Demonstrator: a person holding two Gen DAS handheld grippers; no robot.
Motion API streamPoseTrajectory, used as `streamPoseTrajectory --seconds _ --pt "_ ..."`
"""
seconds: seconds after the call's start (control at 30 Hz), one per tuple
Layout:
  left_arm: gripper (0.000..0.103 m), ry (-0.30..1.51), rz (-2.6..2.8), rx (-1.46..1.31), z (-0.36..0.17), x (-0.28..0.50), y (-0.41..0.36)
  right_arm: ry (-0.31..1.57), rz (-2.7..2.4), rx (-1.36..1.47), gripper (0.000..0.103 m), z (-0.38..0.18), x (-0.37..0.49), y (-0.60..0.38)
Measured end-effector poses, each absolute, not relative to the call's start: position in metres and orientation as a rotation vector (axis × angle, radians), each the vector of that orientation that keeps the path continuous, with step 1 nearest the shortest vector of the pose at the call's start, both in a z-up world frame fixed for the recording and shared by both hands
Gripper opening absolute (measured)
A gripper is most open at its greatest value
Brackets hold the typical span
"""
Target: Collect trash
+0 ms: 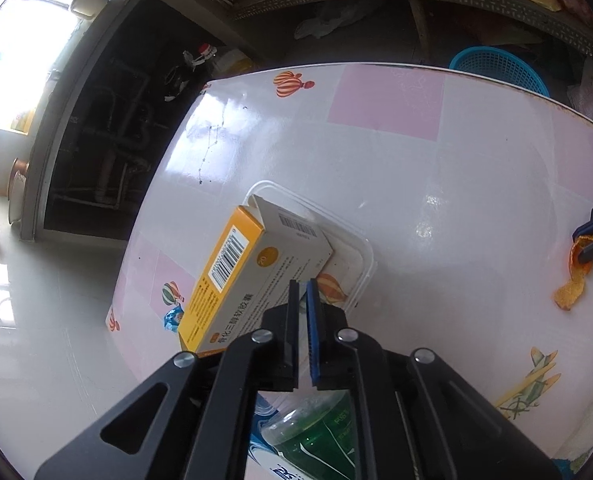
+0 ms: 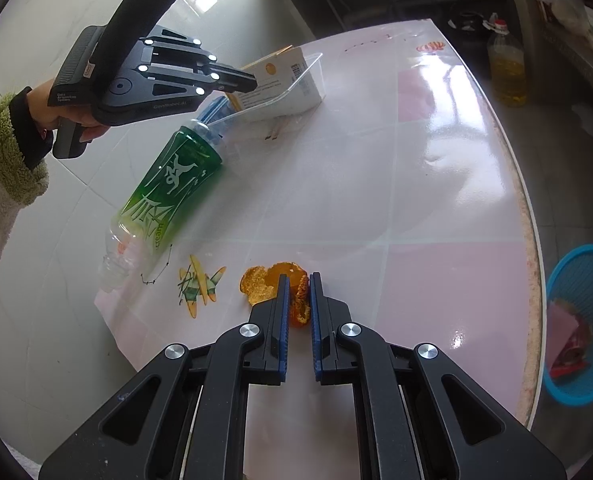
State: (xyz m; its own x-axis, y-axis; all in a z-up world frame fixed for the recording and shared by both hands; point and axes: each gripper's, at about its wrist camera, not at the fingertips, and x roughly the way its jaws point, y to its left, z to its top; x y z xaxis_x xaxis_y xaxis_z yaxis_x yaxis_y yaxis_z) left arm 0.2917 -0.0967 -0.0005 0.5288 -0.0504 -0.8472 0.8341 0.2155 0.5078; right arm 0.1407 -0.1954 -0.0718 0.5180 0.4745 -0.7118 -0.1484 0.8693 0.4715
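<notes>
Pink-and-white tiled table [image 2: 376,184] is still carrying most of the trash, the green-labelled bottle [image 2: 168,184] lying untouched, while the left gripper [image 1: 303,286] is clamping the medicine box [image 1: 252,272] and the right gripper [image 2: 298,280] is pinching the orange wrapper [image 2: 300,300], both well short of the blue basket [image 2: 584,328].

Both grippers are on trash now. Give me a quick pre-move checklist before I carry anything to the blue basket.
1. Right gripper shut on orange wrapper: ok.
2. Wrapper fully lifted off the table: cannot tell.
3. Left gripper shut on medicine box: ok.
4. Box clear of the clear tray: not ok, it lies over it.
5. Blue basket within view, open: ok.
6. Green bottle still on table: not ok, uncollected.
</notes>
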Motion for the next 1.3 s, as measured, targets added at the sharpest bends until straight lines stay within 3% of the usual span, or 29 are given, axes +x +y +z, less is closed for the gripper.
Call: streamPoseTrajectory --seconds 0.07,0.13,0.23,0.67,1.13,1.3 --pt "0.032 0.776 -0.705 1.162 0.009 0.299 -0.096 0.960 0.384 0.377 0.008 -0.072 0.141 -0.195" --pt "0.061 0.747 -0.696 1.087 0.020 0.308 -0.095 0.960 0.384 0.378 0.008 -0.072 0.141 -0.195" --pt "0.077 0.795 -0.725 0.975 0.026 0.328 -0.096 0.962 0.386 0.383 0.008 -0.072 0.141 -0.196" --pt "0.078 0.927 -0.756 0.978 -0.002 0.351 -0.093 0.964 0.386 0.385 0.008 -0.072 0.141 -0.196" --pt "0.056 0.949 -0.813 1.207 0.005 0.317 -0.094 0.964 0.387 0.390 0.008 -0.072 0.142 -0.197" --pt "0.055 0.899 -0.797 1.395 -0.007 0.304 -0.097 0.963 0.387 0.389 0.008 -0.072 0.141 -0.197"
